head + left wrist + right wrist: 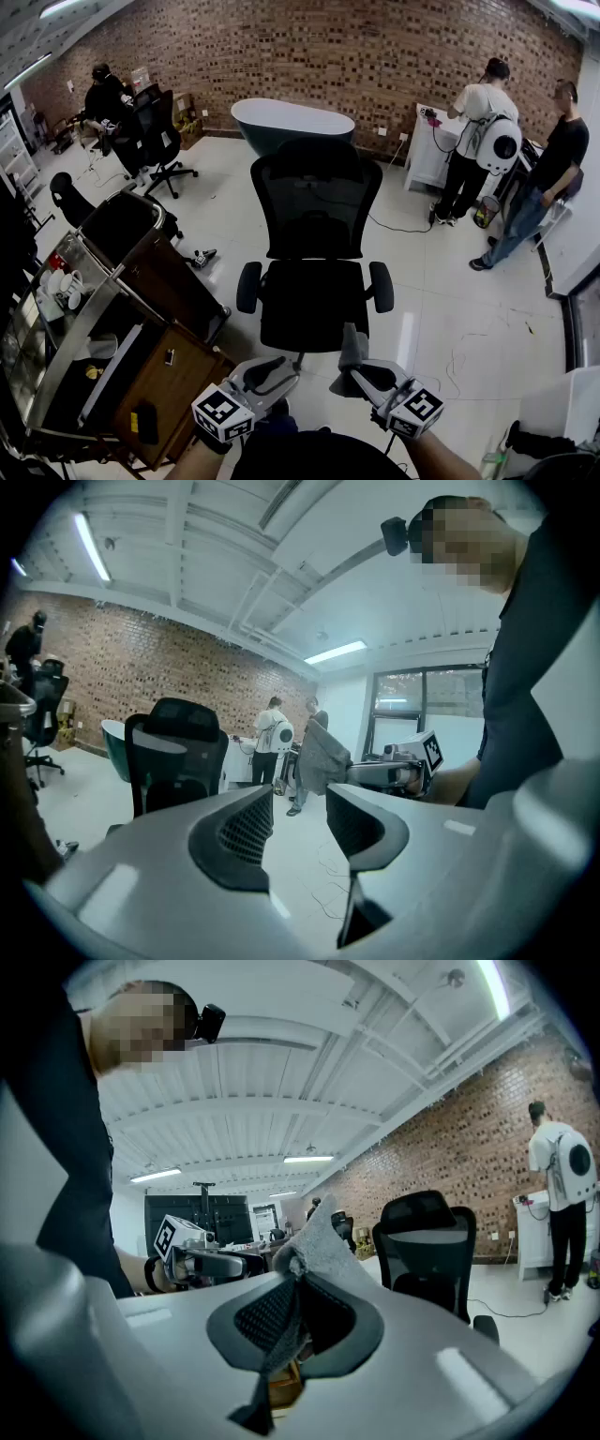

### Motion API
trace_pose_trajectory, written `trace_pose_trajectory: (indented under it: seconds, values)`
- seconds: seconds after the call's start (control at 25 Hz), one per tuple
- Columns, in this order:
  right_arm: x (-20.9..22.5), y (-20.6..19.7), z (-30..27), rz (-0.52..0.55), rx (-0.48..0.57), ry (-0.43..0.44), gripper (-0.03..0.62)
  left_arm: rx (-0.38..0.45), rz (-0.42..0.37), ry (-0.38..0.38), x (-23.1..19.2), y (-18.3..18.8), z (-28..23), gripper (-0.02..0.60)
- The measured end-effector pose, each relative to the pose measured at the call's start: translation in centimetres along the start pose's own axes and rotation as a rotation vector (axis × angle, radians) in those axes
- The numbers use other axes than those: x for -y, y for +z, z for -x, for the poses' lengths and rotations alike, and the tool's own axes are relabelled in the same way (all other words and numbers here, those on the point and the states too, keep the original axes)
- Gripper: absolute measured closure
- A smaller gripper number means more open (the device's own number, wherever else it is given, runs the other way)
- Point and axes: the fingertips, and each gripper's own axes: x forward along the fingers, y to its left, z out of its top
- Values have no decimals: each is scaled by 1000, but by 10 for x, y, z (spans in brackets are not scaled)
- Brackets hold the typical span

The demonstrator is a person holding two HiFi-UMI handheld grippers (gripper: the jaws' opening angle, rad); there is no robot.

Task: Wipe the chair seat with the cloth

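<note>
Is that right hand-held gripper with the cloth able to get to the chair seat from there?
Probably yes: the right hand-held gripper, shut on the cloth, hangs just in front of the chair seat, nothing between them.

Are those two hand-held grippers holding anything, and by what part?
The right hand-held gripper pinches the cloth by its lower part; the rest bunches up past the tips. The left hand-held gripper is open and empty.
</note>
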Motion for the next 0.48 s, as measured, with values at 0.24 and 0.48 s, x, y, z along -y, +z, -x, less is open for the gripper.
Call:
trace_pose_trajectory:
  seconds: [0.24, 0.48]
  values:
    - [25, -5, -36, 6, -34, 7, 571, 8, 12, 1, -45, 0, -15, 382]
    - [57, 2, -98, 41, -82, 6, 571, 7, 44, -35, -116, 3, -40, 382]
